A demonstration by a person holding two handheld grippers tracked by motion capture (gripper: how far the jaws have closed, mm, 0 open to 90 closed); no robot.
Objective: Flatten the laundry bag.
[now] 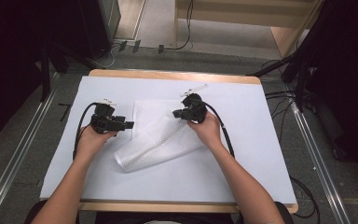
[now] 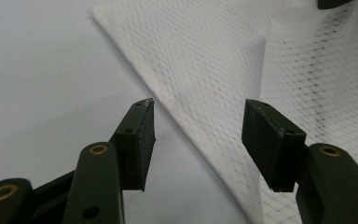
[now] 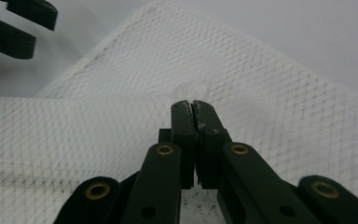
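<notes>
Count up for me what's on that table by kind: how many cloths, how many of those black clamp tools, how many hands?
White mesh cloth: 1, lying partly folded on the table cover
Black grippers: 2, the left gripper open, the right gripper shut on the cloth
Hands: 2, the left hand and the right hand
Total: 5

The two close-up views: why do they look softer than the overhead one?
Left gripper view: the jaws are fairly crisp, the cloth blurs toward the top. Right gripper view: the cloth weave is sharp mid-frame, soft at the bottom edge. High view: evenly lit table, dark corners, faint shadows.
</notes>
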